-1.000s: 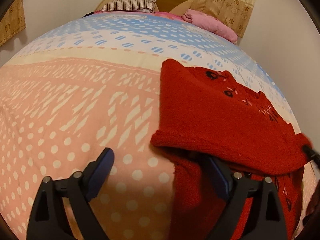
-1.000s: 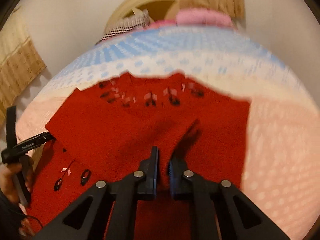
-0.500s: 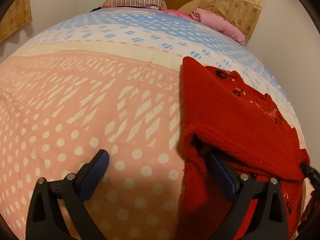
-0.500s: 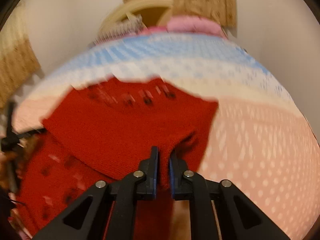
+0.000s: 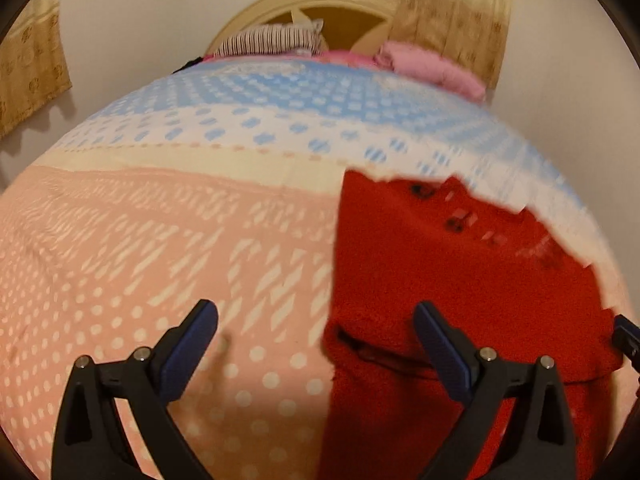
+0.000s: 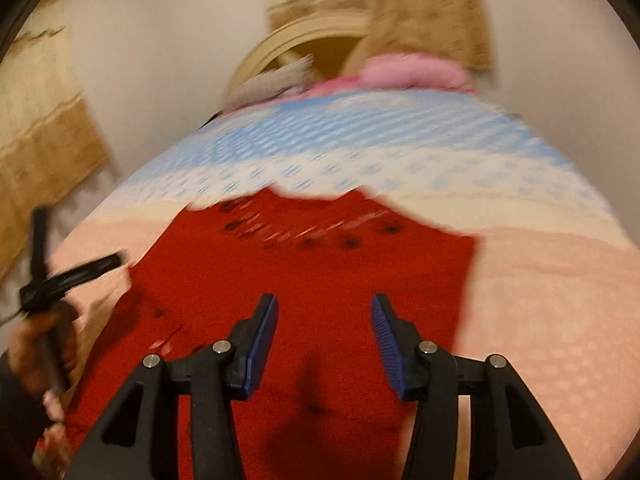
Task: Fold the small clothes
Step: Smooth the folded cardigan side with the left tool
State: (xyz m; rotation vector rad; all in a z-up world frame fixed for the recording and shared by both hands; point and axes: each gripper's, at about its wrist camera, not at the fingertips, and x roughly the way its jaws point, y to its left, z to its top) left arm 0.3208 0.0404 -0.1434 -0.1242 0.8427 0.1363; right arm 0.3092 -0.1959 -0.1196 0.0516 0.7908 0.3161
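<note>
A small red fleece garment [image 5: 460, 280] with dark and pink embroidery lies folded over on the bed, at the right of the left wrist view. It fills the middle of the right wrist view [image 6: 320, 280]. My left gripper [image 5: 316, 332] is open and empty, its right finger over the garment's left edge. My right gripper [image 6: 324, 332] is open and empty, just above the red cloth. The other gripper [image 6: 68, 276], held in a hand, shows at the left of the right wrist view.
The bed has a pink, cream and blue patterned cover [image 5: 160, 240]. At its head lie a striped pillow [image 5: 272, 40] and pink bedding [image 5: 432, 68] against a cream headboard [image 5: 320, 4]. Curtains [image 5: 452, 8] hang behind. White walls flank the bed.
My right gripper has opened and let go of the red fold, which now lies flat. My left gripper has pulled back from the garment's edge.
</note>
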